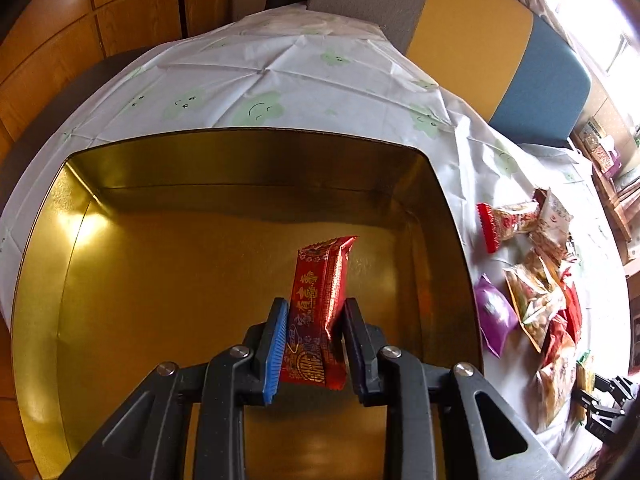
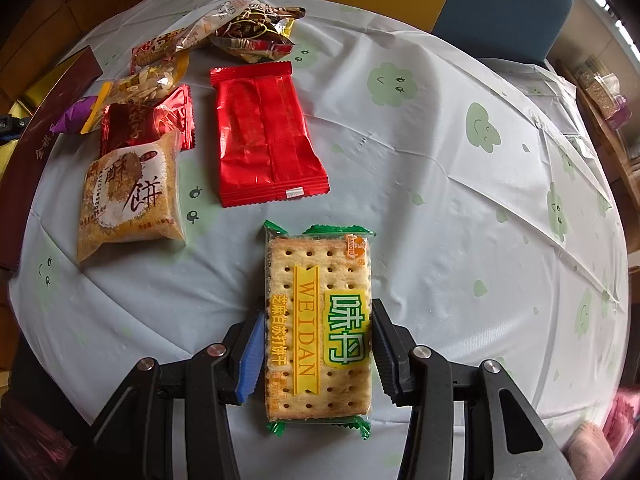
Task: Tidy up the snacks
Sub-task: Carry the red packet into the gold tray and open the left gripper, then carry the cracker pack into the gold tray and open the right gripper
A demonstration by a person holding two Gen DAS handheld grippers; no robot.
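My left gripper (image 1: 314, 308) is shut on a red snack packet (image 1: 320, 304) with gold print and holds it over the inside of a gold tin box (image 1: 120, 280). My right gripper (image 2: 318, 312) is closed against both sides of a green-edged cracker pack (image 2: 318, 320) at the table's near side. Farther out lie a red flat packet (image 2: 264, 132), a yellow pastry pack (image 2: 128, 196), a shiny red packet (image 2: 148, 120) and several more snacks (image 2: 240, 32). The same pile (image 1: 536, 272) shows at the right of the left wrist view.
A white tablecloth (image 2: 440, 200) with green cloud faces covers the table. The dark red side of the box (image 2: 44, 120) runs along the left in the right wrist view. Yellow and blue cushions (image 1: 520, 64) stand behind the table. Shelves (image 1: 608, 160) are at the right.
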